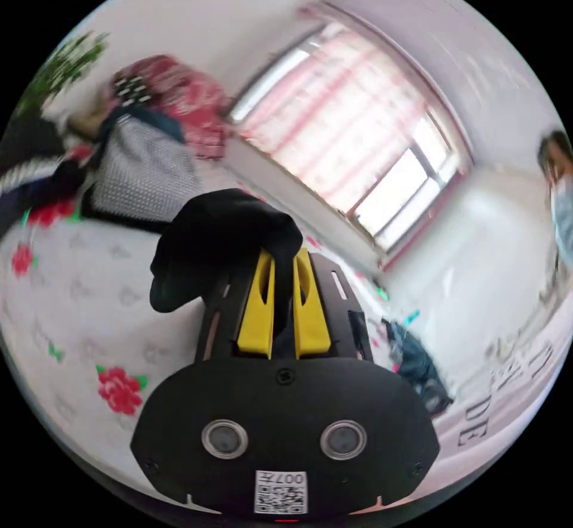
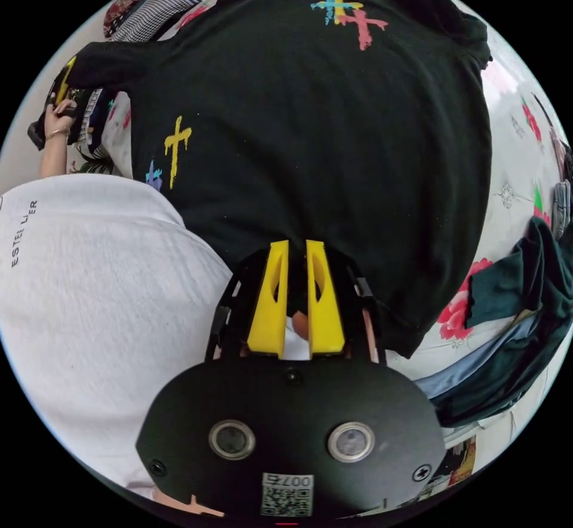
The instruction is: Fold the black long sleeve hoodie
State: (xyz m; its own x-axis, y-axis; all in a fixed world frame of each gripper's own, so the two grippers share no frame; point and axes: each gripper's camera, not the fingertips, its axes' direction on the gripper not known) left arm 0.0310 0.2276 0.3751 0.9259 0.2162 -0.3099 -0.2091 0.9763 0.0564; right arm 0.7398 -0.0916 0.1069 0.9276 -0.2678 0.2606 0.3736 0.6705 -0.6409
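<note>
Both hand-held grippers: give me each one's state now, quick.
Left hand-held gripper: closed on a bunch of the black hoodie.
Right hand-held gripper: closed on the black hoodie's edge.

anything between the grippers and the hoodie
Nothing visible. The left gripper has its jaws closed on a bunched bit of the hoodie, and the right gripper sits at the hoodie's hem with its jaws close together on the black fabric.
</note>
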